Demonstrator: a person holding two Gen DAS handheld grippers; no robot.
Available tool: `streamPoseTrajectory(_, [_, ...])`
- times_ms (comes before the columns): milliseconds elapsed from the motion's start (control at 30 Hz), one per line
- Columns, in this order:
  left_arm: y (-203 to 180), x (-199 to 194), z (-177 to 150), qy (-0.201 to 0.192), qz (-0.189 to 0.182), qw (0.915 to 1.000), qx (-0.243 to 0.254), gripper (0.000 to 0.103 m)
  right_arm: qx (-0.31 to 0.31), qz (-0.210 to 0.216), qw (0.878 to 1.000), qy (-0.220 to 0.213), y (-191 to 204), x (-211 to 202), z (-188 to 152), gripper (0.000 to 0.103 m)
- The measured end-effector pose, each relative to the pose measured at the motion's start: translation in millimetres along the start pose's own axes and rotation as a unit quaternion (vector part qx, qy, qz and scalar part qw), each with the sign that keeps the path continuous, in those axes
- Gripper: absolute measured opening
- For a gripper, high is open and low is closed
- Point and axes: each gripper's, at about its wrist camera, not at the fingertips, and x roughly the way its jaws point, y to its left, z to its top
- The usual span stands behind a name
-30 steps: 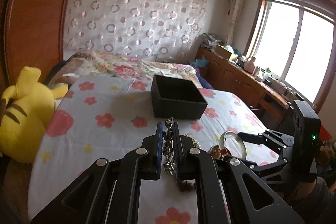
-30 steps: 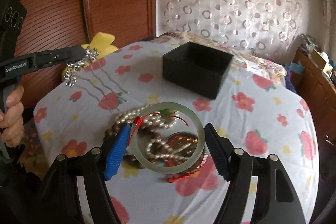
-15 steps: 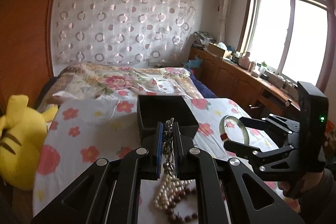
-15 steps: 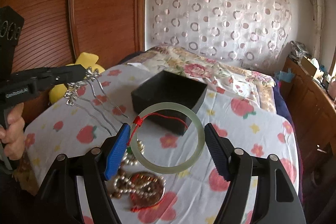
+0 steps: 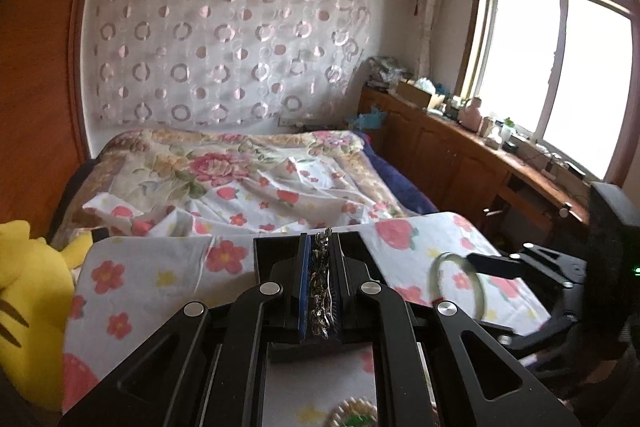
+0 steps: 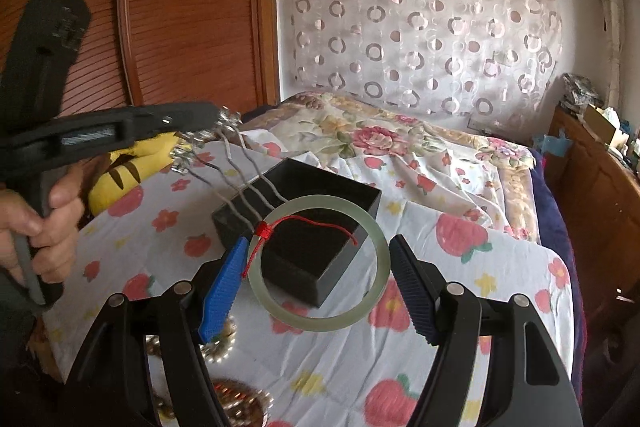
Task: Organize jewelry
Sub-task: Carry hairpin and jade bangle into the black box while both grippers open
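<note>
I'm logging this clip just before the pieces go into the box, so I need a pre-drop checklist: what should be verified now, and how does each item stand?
1. Left gripper holds the silver hair comb firmly: ok, jaws shut on its ornate top, prongs hanging free.
2. Right gripper holds the jade bangle: ok, it spans the jaws with its red cord attached.
3. Black box is open and upright on the strawberry sheet: ok.
4. Comb prongs are over the box opening: ok, tips reach its near-left edge.
5. Bangle is over the opening: cannot tell, height above the box is unclear.
6. Box interior has room: cannot tell, it is dark.
</note>
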Motion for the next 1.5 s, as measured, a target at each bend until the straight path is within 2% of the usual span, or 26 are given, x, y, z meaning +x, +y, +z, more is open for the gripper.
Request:
streamPoseTrajectory(200, [22.3, 46.3, -6.9, 0.037, -0.004, 0.999, -0.024, 0.008, 0.003, 0.006, 1.0, 0.01, -12.9, 24.2, 6.7, 0.074])
streamPoseTrajectory(433, [30.9, 69.4, -21.2, 0.077, -0.011, 0.9967, -0.022, 0.008, -0.007, 0.01, 1.0, 0.024, -17.1, 49.6, 12.2, 0.075])
streamPoseTrajectory(467, [30.4, 69.0, -22.0, 0.078, -0.004, 0.9968, -0.018, 0.012, -0.008, 0.01, 1.0, 0.025, -18.5, 52.5, 13.7, 0.074])
streamPoseTrajectory(500, [30.8, 67.4, -23.8, 0.077, 0.001, 0.997, -0.014, 0.022, -0.009, 0.011, 1.0, 0.027, -18.5, 55.3, 14.7, 0.075])
streamPoseTrajectory(600, [33.9, 58.6, -22.4, 0.066, 0.005, 0.9977, -0.009, 0.041, -0.013, 0.011, 0.999, 0.031, -17.0, 60.4, 15.9, 0.074])
streamPoseTrajectory(800, [36.1, 39.4, -17.4, 0.045, 0.052, 0.9974, 0.024, 0.059, -0.02, 0.014, 0.999, 0.037, -9.2, 68.9, 19.0, 0.074])
streamPoseTrajectory(1033, [49.9, 26.0, -22.7, 0.041, 0.083, 0.9953, 0.027, 0.071, -0.039, 0.02, 0.998, 0.04, 6.5, 86.7, 26.9, 0.074])
streamPoseTrajectory(1100, [53.6, 23.7, -24.2, 0.04, 0.089, 0.995, 0.023, 0.078, -0.042, 0.019, 0.998, 0.043, 9.5, 92.7, 28.7, 0.074])
streamPoseTrajectory(1267, [62.6, 19.2, -31.2, 0.041, 0.111, 0.9929, 0.016, 0.088, -0.049, 0.018, 0.997, 0.061, 15.4, 112.6, 30.8, 0.074])
streamPoseTrajectory(1500, [76.8, 14.6, -41.8, 0.049, 0.124, 0.9911, 0.004, 0.09, -0.053, 0.019, 0.995, 0.084, 20.8, 129.1, 27.9, 0.075])
